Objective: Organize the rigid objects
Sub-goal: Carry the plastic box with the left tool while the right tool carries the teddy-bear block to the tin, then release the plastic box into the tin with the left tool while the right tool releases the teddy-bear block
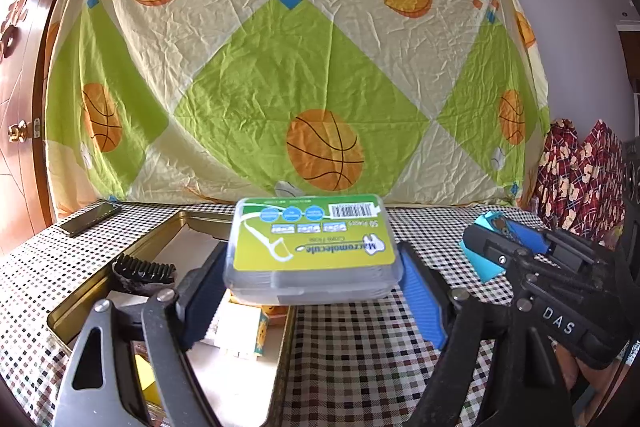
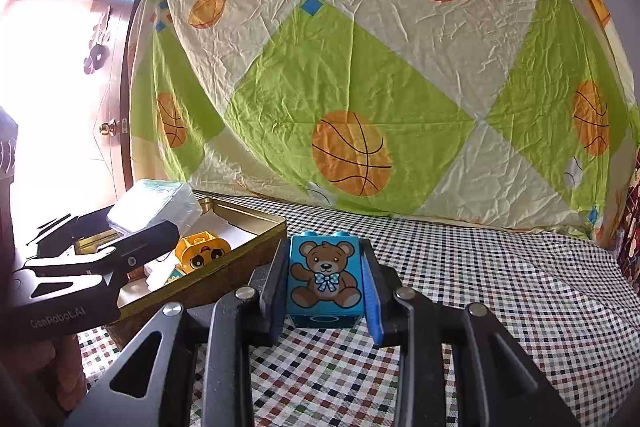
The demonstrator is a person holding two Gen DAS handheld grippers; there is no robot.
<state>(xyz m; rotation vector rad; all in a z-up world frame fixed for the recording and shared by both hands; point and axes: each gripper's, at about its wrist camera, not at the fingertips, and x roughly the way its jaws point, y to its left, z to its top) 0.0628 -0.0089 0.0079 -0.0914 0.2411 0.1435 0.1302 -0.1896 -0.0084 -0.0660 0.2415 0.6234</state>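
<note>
Risked fouling tin (image 2: pixel 256 239) rim w/ floss box (image 1: pixel 312 247), held wide in left gripper (image 1: pixel 312 279) above tin's near corner; could also have landed on yellow block (image 2: pixel 202 251) inside. Right gripper (image 2: pixel 326 283) clamped narrow on bear block (image 2: pixel 324 277), above cloth (image 2: pixel 500 287) beside tin; grippers close, might have clashed. Comb (image 1: pixel 144 269) in tin, phone (image 1: pixel 90 219) beyond.

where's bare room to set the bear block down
Free: the checked tablecloth right of the bear block, up to the hung sheet. Crowded: the gold tin, with a yellow block and papers inside.
</note>
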